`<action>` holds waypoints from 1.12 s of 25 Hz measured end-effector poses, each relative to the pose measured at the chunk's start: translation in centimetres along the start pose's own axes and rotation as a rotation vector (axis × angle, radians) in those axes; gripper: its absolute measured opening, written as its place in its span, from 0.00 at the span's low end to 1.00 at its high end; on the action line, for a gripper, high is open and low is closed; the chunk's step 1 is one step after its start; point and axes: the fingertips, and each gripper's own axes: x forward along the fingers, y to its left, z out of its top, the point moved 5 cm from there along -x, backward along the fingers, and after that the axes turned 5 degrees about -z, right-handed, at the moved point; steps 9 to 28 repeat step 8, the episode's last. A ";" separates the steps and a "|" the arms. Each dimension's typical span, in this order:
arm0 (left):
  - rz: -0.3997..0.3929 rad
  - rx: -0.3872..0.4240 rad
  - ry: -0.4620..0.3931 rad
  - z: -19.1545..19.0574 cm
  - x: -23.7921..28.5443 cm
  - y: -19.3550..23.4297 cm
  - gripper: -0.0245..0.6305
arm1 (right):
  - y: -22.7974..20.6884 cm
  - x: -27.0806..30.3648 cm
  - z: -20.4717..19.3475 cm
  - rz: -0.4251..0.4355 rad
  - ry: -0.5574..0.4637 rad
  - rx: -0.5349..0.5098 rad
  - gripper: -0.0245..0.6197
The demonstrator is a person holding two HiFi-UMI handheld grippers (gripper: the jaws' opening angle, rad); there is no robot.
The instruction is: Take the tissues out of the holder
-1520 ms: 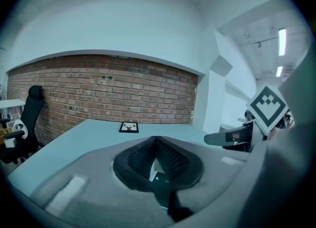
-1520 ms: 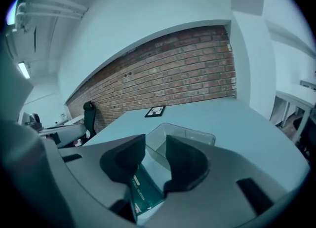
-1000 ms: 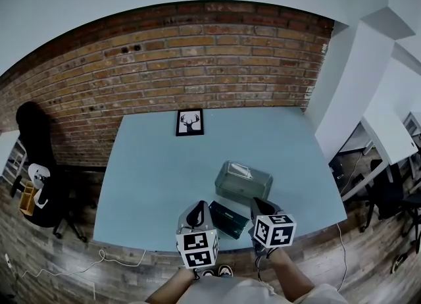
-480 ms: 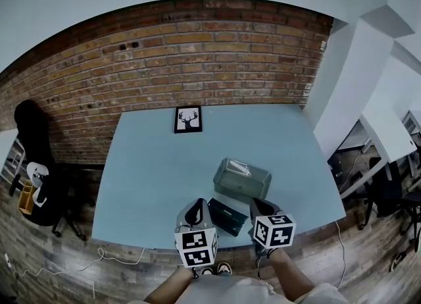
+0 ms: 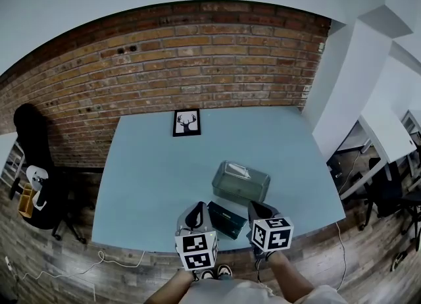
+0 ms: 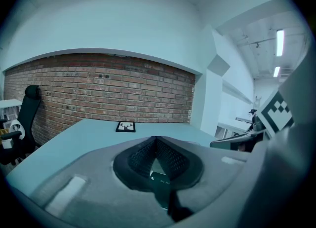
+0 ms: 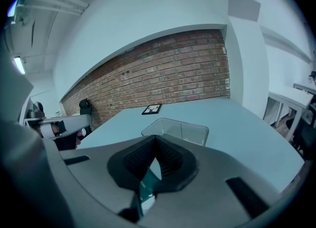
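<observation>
Two hand-held tools, both at the near edge of the desk [image 5: 151, 184].

Item 1: left tool [image 6: 157, 138]. Its jaws are closed tip to tip with nothing gripped. Through the opening below the tips, part of the tissue pack [image 6: 160, 178] shows, lying on the desk beyond. Its marker cube [image 5: 197, 251] sits nearest the person.

Item 2: right tool [image 7: 157, 136]. Its jaws are likewise pressed together and bare. It points slightly downward toward the holder [image 7: 178, 130], with a slice of the pack visible beneath the tips.

Item 3: tissue pack, dark green and flat. It lies on the desk surface between the two tools. It is just in front of the holder and outside it, close to the near edge.

Item 4: holder, a clear rectangular box standing upright on the desk. It is just beyond the pack and slightly toward the right tool. Neither tool touches it.

Item 5: framed picture [image 5: 187, 123] of a deer head, at the far edge of the desk against the brick wall [image 5: 197, 66] and well apart from the holder.

Item 6: black chair [image 5: 29, 158], on the floor off the left side of the desk.
</observation>
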 end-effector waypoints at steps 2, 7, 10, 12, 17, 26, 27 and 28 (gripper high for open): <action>0.001 -0.001 0.002 -0.1 0.0 0.1 0.05 | 0.0 0.0 -0.1 -0.001 0.002 0.000 0.04; 0.010 -0.004 0.014 -0.6 0.0 0.3 0.05 | 0.2 0.0 -0.5 0.006 0.006 0.003 0.04; 0.011 -0.003 0.016 -0.7 0.0 0.3 0.05 | 0.2 0.0 -0.6 0.008 0.006 0.003 0.04; 0.011 -0.003 0.016 -0.7 0.0 0.3 0.05 | 0.2 0.0 -0.6 0.008 0.006 0.003 0.04; 0.011 -0.003 0.016 -0.7 0.0 0.3 0.05 | 0.2 0.0 -0.6 0.008 0.006 0.003 0.04; 0.011 -0.003 0.016 -0.7 0.0 0.3 0.05 | 0.2 0.0 -0.6 0.008 0.006 0.003 0.04; 0.011 -0.003 0.016 -0.7 0.0 0.3 0.05 | 0.2 0.0 -0.6 0.008 0.006 0.003 0.04; 0.011 -0.003 0.016 -0.7 0.0 0.3 0.05 | 0.2 0.0 -0.6 0.008 0.006 0.003 0.04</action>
